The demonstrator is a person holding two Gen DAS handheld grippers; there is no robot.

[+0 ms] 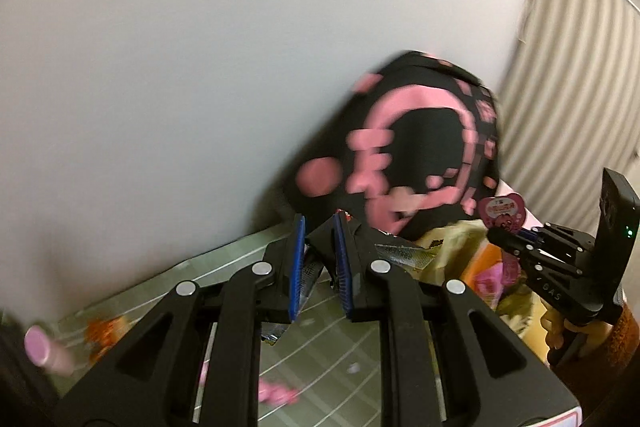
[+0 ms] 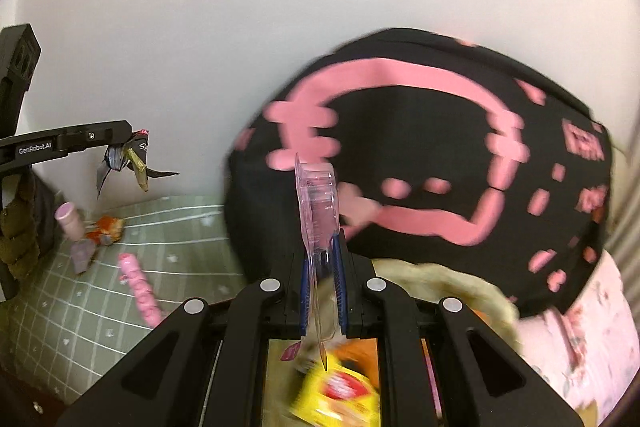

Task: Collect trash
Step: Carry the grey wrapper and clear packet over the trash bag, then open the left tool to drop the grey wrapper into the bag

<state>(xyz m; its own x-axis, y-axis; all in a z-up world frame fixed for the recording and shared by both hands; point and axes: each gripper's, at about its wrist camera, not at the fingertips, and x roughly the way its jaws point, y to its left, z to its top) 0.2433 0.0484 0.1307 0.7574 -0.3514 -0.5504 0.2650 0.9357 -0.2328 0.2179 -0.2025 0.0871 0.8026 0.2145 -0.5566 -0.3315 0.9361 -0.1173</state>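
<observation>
My left gripper [image 1: 320, 227] is shut on crumpled dark snack wrappers [image 1: 310, 269]; in the right wrist view they [image 2: 124, 159] dangle from it [image 2: 132, 137] above the green checked cloth. My right gripper [image 2: 323, 247] is shut on a clear pink plastic blister pack [image 2: 318, 203], held upright over the trash bag opening [image 2: 432, 279]. In the left wrist view the right gripper [image 1: 494, 235] holds the pink pack [image 1: 502, 211] above the bag [image 1: 452, 247], which holds yellow and orange wrappers [image 2: 340, 387].
On the green checked cloth [image 2: 180, 247] lie a pink bottle [image 2: 70, 221], an orange wrapper [image 2: 108, 227], a pink wrapper [image 2: 140, 291] and a small greyish packet [image 2: 82, 255]. A black-and-pink patterned bag [image 2: 420, 147] leans on the white wall behind the trash bag.
</observation>
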